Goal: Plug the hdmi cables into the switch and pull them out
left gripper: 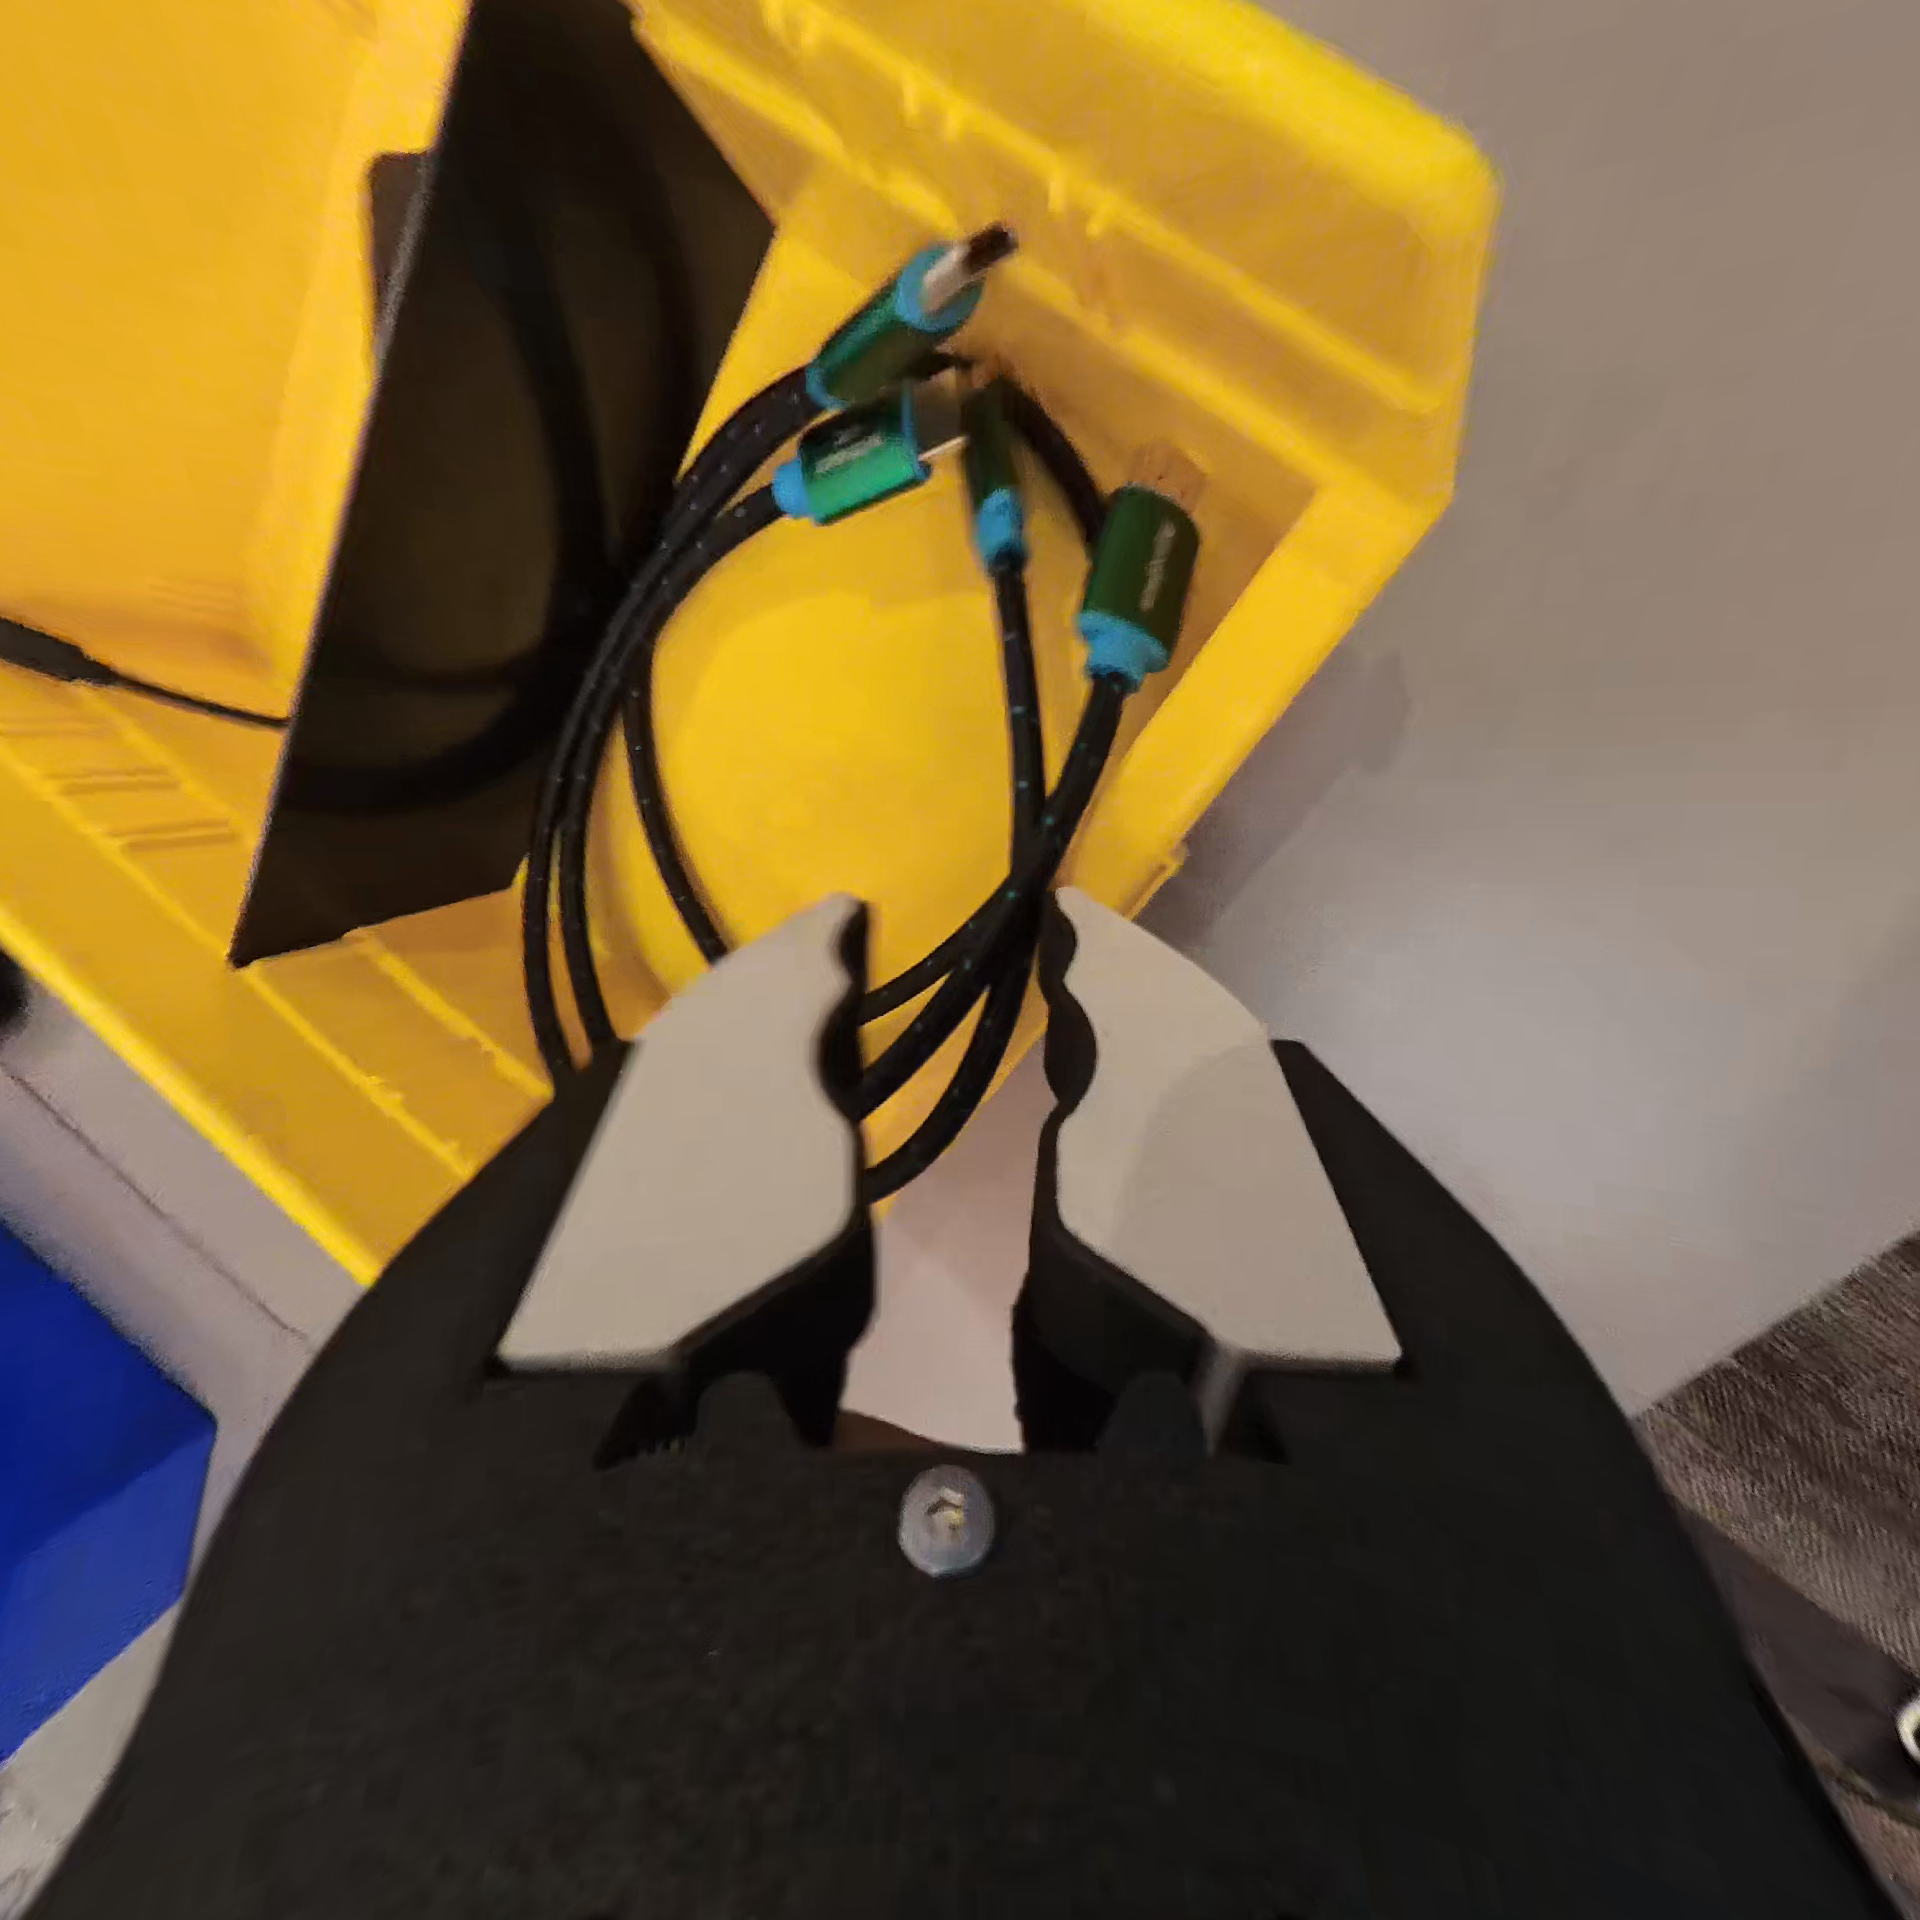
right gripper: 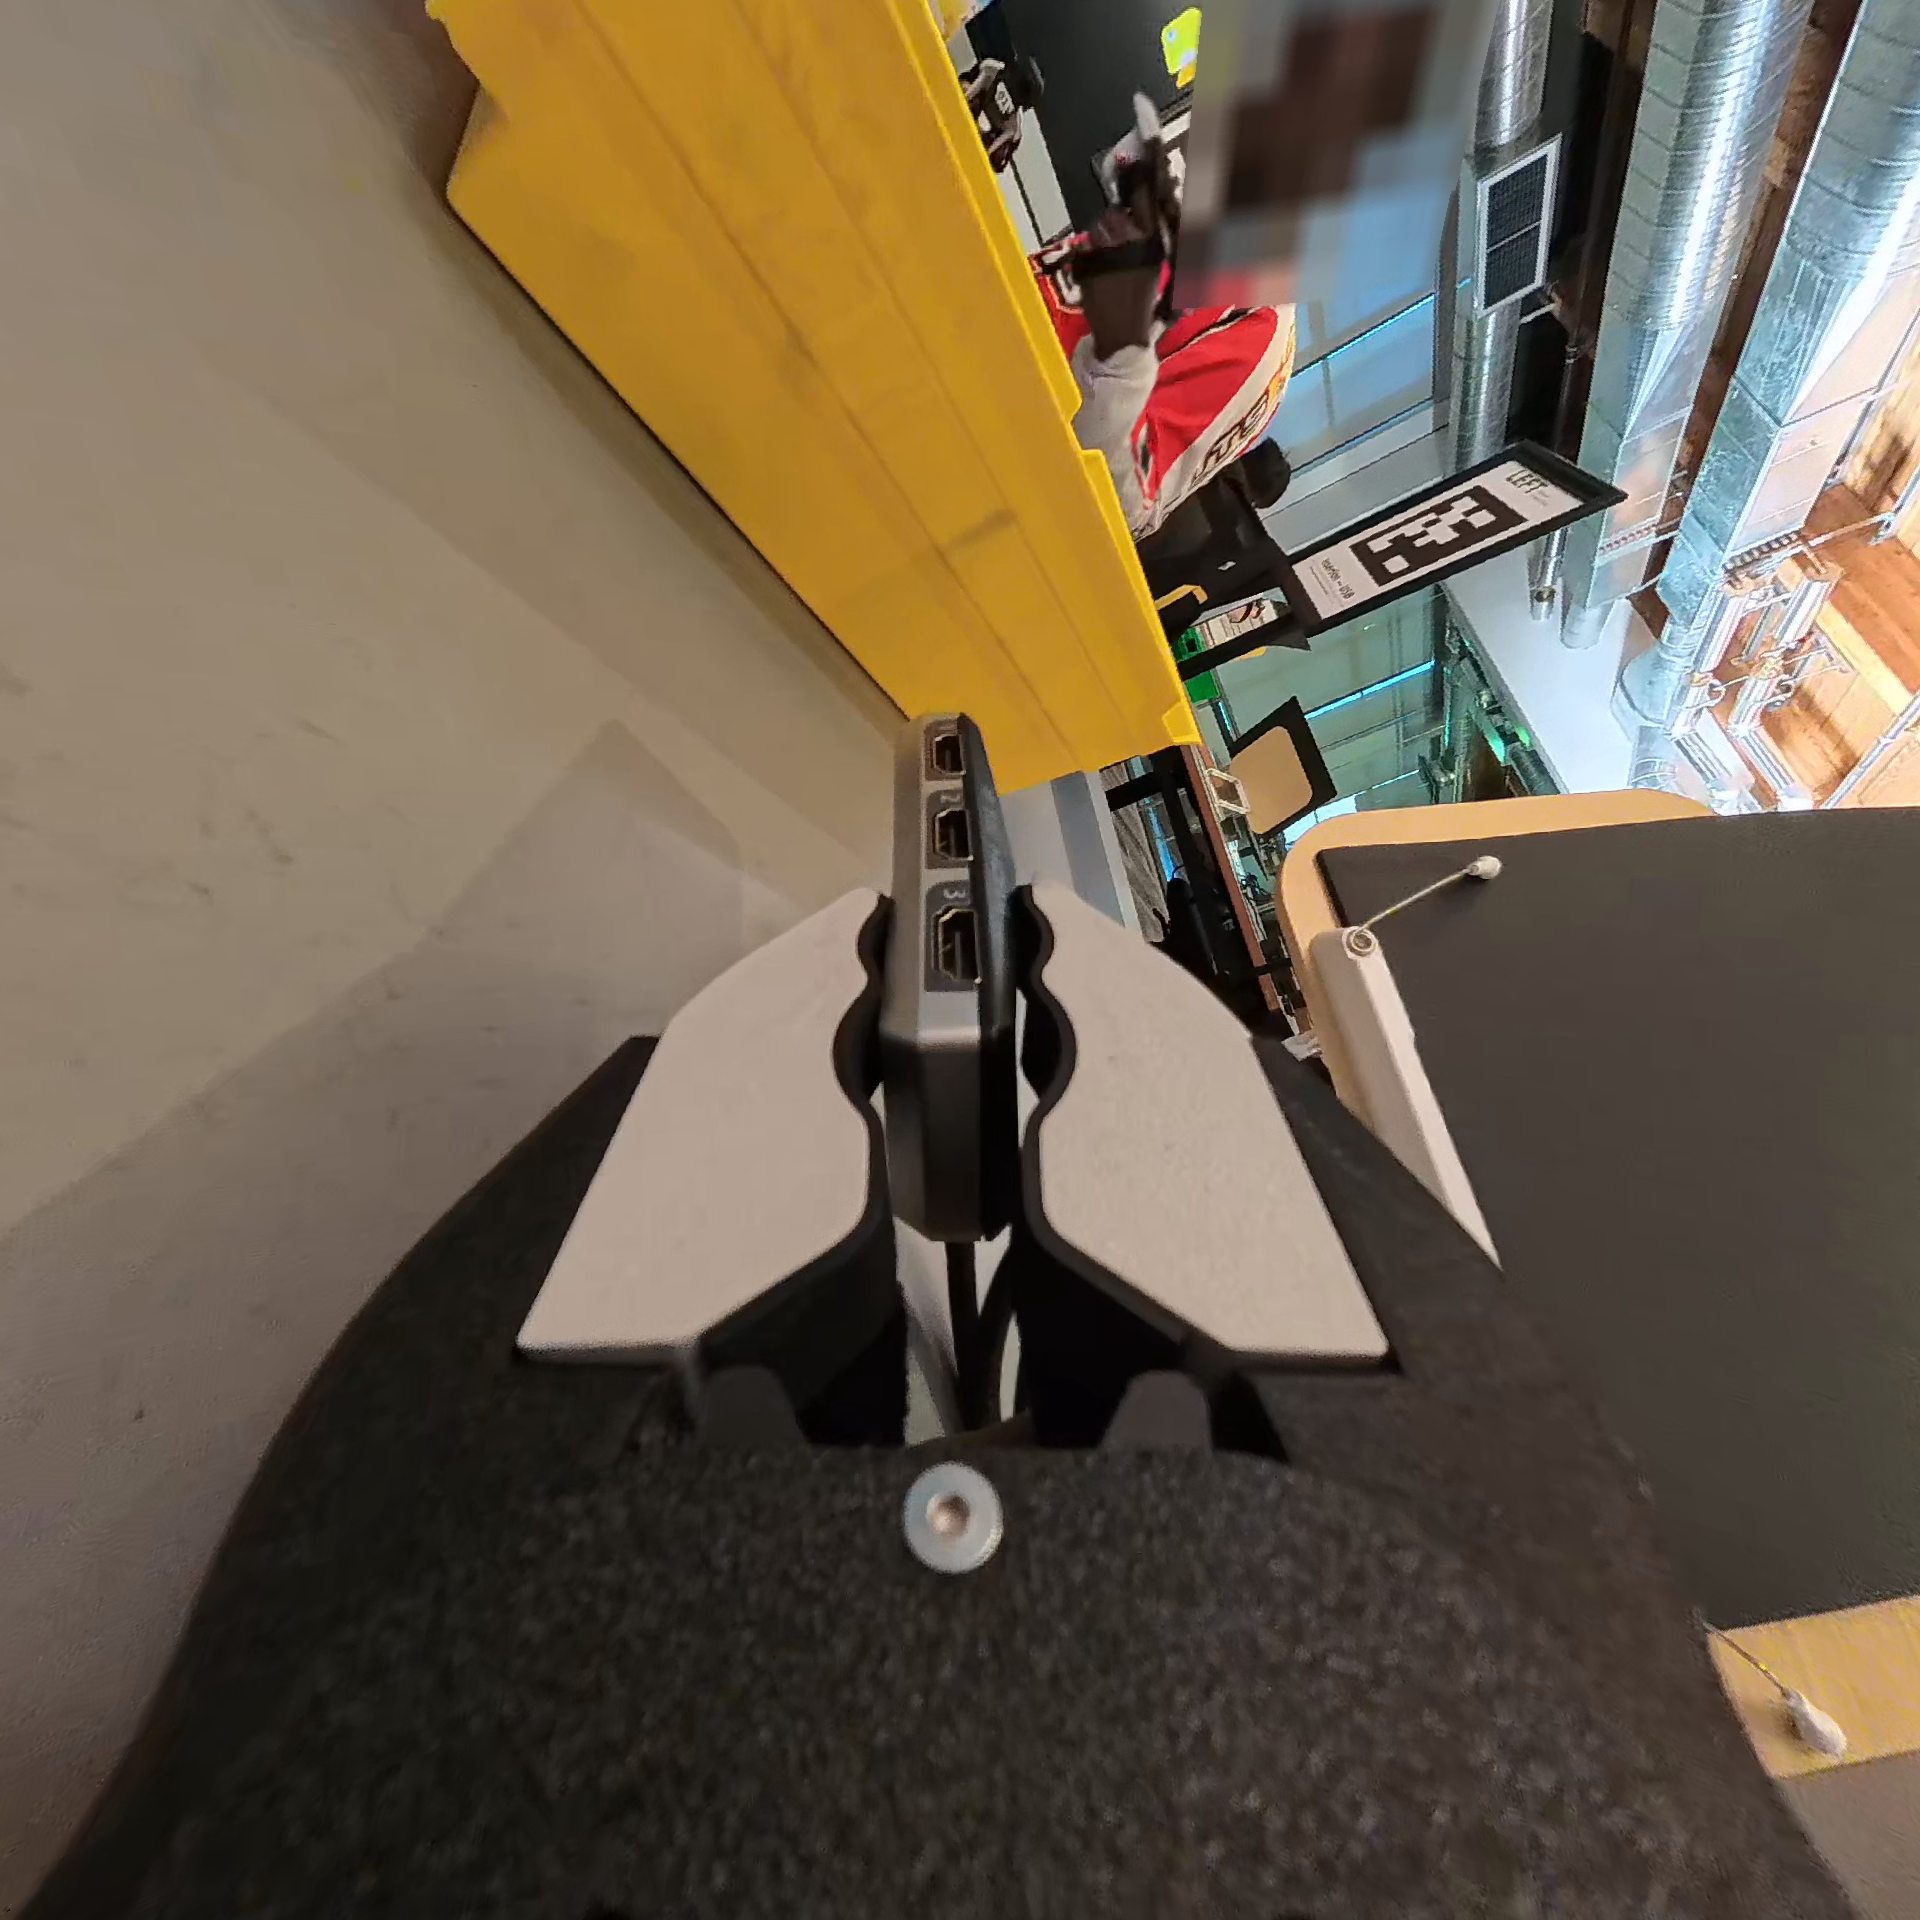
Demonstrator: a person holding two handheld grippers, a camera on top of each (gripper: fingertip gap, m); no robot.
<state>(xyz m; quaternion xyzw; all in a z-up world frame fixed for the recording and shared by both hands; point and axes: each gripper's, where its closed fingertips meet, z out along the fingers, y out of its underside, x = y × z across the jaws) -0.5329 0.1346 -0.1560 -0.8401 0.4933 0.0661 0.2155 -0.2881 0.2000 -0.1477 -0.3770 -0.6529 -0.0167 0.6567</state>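
Several black braided HDMI cables [left gripper: 592,779] with green and blue plugs [left gripper: 1138,571] lie in a yellow bin [left gripper: 1351,208]. My left gripper [left gripper: 956,914] is at the bin's near corner. Its fingers stand apart, and the cable loops run through the gap, against the left finger [left gripper: 748,1091]. My right gripper [right gripper: 951,914] is shut on a dark grey HDMI switch [right gripper: 935,1091] and holds it edge-on. Three empty ports [right gripper: 951,940] on the switch face me. A black lead hangs from the switch's lower end.
A black sheet [left gripper: 499,520] leans inside the yellow bin. A blue bin [left gripper: 83,1455] sits at the lower left. In the right wrist view, the yellow bin's outer wall [right gripper: 831,364] stands on the pale table [right gripper: 312,727]. A black board [right gripper: 1662,1143] is at right, and a person [right gripper: 1195,384] stands beyond. Across from one pair of fingers to the other is roughly 25 centimetres.
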